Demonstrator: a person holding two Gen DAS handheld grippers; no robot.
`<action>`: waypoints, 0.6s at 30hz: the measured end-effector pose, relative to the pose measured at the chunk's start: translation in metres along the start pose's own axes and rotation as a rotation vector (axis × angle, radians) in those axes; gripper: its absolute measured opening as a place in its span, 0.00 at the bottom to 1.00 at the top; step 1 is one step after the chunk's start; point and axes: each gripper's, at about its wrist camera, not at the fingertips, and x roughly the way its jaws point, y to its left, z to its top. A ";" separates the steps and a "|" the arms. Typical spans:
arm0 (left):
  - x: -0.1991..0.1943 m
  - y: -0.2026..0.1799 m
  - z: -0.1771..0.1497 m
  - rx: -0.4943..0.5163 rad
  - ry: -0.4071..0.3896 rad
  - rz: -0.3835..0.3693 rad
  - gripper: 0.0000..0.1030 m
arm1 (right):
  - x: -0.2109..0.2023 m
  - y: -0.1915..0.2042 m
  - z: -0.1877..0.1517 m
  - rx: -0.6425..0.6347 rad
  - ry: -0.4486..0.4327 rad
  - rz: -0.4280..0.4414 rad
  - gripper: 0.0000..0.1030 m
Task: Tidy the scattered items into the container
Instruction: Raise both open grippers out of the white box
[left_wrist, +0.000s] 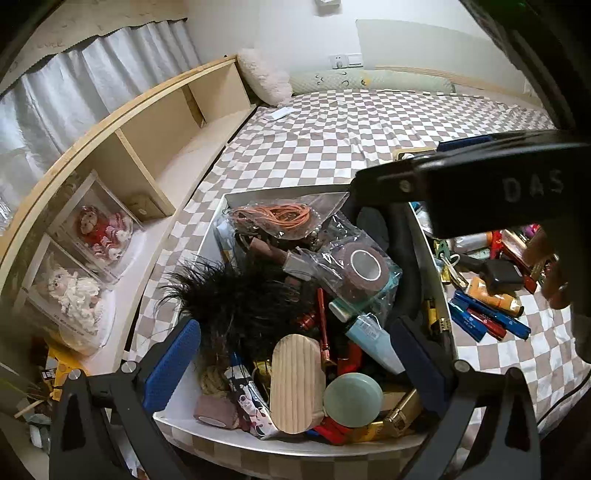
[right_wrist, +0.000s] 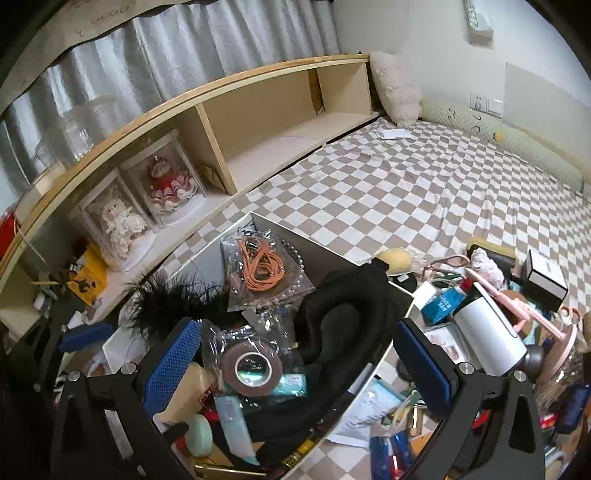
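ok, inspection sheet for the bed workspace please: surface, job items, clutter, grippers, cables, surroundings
Surface: checkered bedsheet, mostly bare beyond the box.
Job's things: white container crammed; tape roll in a bag on top, black feathers, wooden oval, green round lid.
Clutter: pens and tubes loose on the sheet beside the box; white cylinder, black-and-white box.
Grippers: left gripper and right gripper over the box, jaws wide, nothing held.
Cables: nothing seen.
Surroundings: wooden shelf with boxed dolls, curtain, pillow.
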 end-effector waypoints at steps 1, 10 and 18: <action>0.000 0.000 0.000 -0.001 0.001 0.001 1.00 | -0.001 -0.001 0.000 -0.002 0.002 -0.002 1.00; -0.004 -0.001 0.003 -0.033 -0.023 -0.013 1.00 | -0.013 -0.005 -0.010 -0.041 -0.013 -0.042 1.00; -0.010 -0.005 0.007 -0.056 -0.053 -0.030 1.00 | -0.034 -0.014 -0.016 -0.060 -0.067 -0.087 1.00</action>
